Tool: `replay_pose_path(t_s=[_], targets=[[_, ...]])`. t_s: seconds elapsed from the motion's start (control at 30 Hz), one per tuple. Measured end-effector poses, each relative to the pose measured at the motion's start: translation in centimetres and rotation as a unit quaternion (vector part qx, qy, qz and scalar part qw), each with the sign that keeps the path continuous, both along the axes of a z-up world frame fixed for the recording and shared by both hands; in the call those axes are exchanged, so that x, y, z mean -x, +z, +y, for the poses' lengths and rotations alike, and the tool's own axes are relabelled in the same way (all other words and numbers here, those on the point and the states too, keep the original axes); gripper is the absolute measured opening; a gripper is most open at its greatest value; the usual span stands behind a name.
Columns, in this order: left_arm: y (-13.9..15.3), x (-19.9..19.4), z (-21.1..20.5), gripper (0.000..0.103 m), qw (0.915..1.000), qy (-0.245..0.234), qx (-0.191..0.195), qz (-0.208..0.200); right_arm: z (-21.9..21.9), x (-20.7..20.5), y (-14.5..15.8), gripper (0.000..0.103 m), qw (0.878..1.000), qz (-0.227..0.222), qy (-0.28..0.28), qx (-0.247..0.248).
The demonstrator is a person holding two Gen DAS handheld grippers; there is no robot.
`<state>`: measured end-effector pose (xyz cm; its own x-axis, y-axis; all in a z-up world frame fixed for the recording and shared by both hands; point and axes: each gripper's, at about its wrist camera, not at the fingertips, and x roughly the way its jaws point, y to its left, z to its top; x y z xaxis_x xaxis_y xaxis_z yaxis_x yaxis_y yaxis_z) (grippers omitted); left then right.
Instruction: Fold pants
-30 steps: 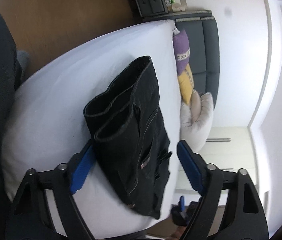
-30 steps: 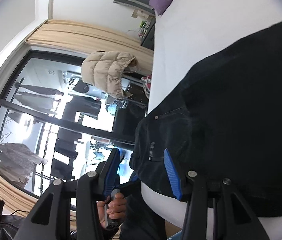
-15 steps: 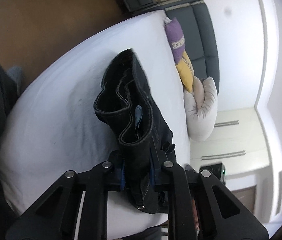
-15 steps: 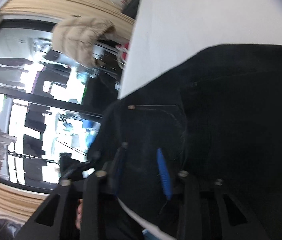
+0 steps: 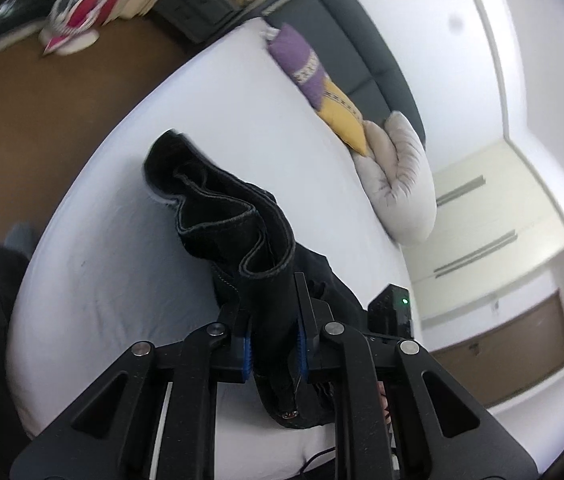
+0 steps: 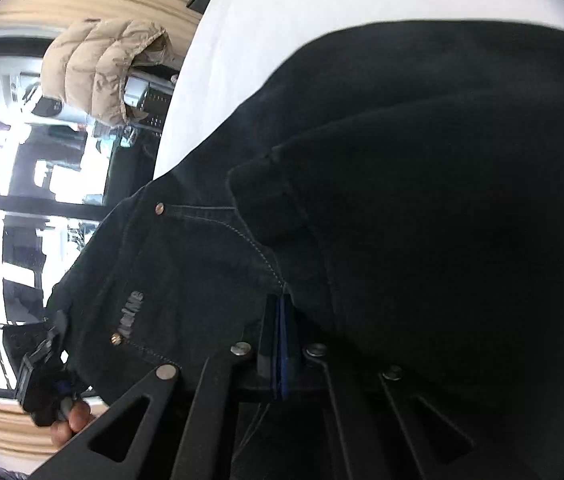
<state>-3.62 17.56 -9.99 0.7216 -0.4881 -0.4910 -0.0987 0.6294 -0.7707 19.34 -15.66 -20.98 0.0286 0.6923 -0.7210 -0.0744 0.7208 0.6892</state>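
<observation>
You have both grippers clamped on the black pants [image 5: 242, 236]: left gripper [image 5: 272, 344] and right gripper [image 6: 282, 344] at the end nearest you, the rest trailing across the white bed [image 5: 130, 240]. You're mid-fold; next, carry that end evenly over.

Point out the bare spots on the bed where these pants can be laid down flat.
The bed is bare between the pants and the purple pillow, and again on the near-left sheet beside the left tool. It is crowded along the far edge, by the yellow pillow and the grey cushion.
</observation>
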Motion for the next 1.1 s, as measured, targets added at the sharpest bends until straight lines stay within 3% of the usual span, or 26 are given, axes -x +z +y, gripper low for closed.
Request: replay_pose_path(t_s=[0.17, 0.27, 0.3, 0.33, 0.4, 0.47, 0.57, 0.7, 0.8, 0.97, 1.1], targets=[[2.3, -1.5, -2.8, 0.014, 0.9990, -0.023, -0.036, -0.016, -1.0, 0.8, -0.8, 0.000, 0.999, -0.005, -0.028, -0.032], [3.5, -2.4, -4.5, 0.014, 0.9978, -0.034, -0.054, -0.019, -1.3, 1.0, 0.4, 0.000, 0.999, -0.014, -0.017, -0.038], [4.3, -2.8, -5.3, 0.014, 0.9966, -0.041, -0.067, -0.023, -1.7, 1.1, 1.5, 0.011, 0.999, -0.019, -0.016, -0.038], [4.6, -3.2, -5.9, 0.014, 0.9955, -0.047, -0.078, -0.027, -2.1, 1.2, 2.6, 0.035, 0.998, -0.030, -0.020, -0.049], [5.5, -3.9, -8.2, 0.014, 0.9902, -0.073, -0.113, -0.036, -3.6, 1.5, 5.6, 0.067, 0.994, -0.062, -0.036, -0.081], [6.3, -4.9, -10.8, 0.014, 0.9844, -0.099, -0.138, -0.046, -5.1, 1.4, 8.7, 0.077, 0.989, -0.092, -0.034, -0.109], [7.0, -5.4, -17.0, 0.014, 0.9638, -0.169, -0.196, -0.063, -6.5, 1.1, 12.6, 0.090, 0.984, -0.113, -0.007, -0.136], [5.3, -4.3, -25.3, 0.014, 0.9200, -0.263, -0.279, -0.080, -7.5, 0.9, 14.7, 0.091, 0.982, -0.128, 0.021, -0.138], [4.1, -3.7, -28.8, 0.014, 0.8990, -0.301, -0.308, -0.078, -7.9, 1.8, 14.1, 0.095, 0.985, -0.118, 0.025, -0.125], [2.6, -2.3, -31.9, 0.014, 0.8658, -0.329, -0.367, -0.086, -8.6, 2.7, 11.6, 0.095, 0.996, -0.077, 0.019, -0.051], [2.4, -1.9, -34.5, 0.014, 0.8453, -0.342, -0.399, -0.095, -9.9, 3.3, 10.9, 0.095, 0.996, -0.060, -0.003, -0.068]])
